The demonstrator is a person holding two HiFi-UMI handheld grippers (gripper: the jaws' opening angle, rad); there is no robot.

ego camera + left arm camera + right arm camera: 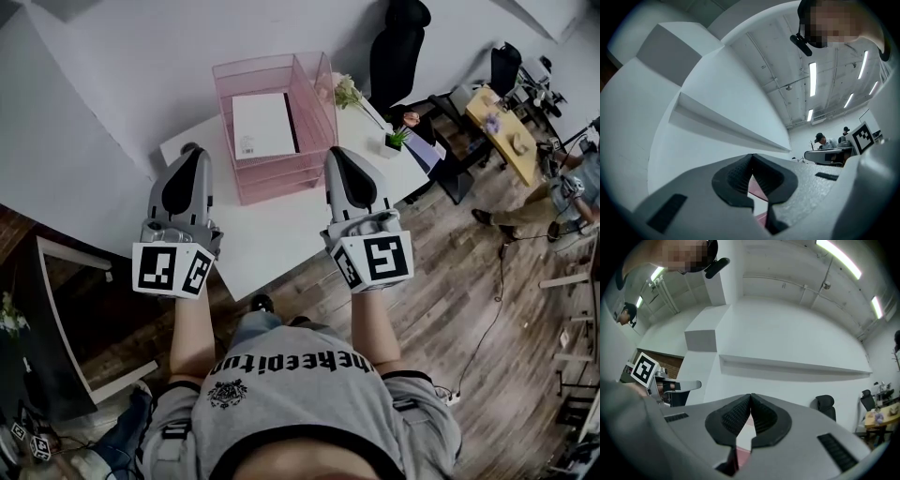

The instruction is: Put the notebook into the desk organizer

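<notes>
Already the notebook [263,125] lies in the organizer [317,98], in its top tray, long axis away from you — left gripper [199,155] and right gripper [339,155] flank the organizer's near end, fingers [733,417] clenched, empty.

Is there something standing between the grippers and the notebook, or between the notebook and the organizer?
Nothing visible. The notebook lies in the top tray of the organizer; only table lies between it and the left gripper and right gripper, both shut and empty.
</notes>
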